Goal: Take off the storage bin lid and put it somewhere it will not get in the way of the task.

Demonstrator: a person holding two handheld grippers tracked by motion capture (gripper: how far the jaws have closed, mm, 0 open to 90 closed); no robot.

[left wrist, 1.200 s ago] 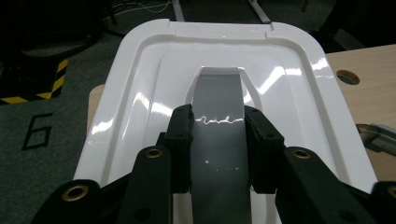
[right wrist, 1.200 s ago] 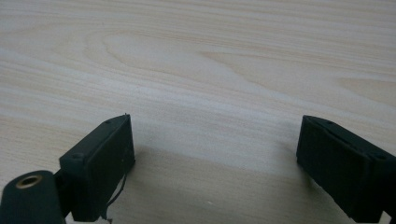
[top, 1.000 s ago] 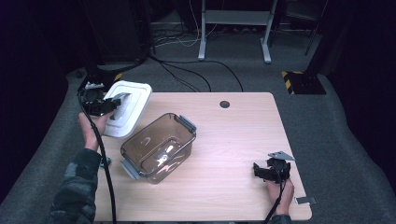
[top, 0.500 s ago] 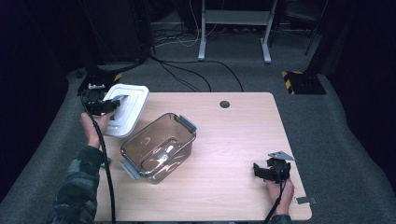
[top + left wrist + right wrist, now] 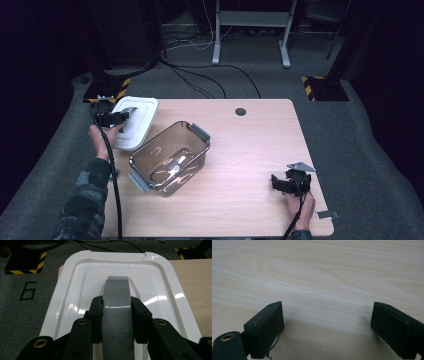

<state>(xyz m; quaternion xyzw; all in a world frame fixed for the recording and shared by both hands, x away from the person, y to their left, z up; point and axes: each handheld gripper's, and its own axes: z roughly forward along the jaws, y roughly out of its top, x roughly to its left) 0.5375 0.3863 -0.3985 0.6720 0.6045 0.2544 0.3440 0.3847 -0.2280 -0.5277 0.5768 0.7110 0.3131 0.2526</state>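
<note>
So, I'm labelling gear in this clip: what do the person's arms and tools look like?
Both tools, left and right, are black with blocky jaws and brass-coloured rivets. A black cable trails from each. A grey three-cornered plate tops the right one. The left sleeve is camouflage-patterned.

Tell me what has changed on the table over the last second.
The left gripper, shut on the grey handle of the white lid, has carried the lid a little lower and toward the table's near-left side. The clear container stayed in place, and the right gripper stayed open over bare wood.
</note>
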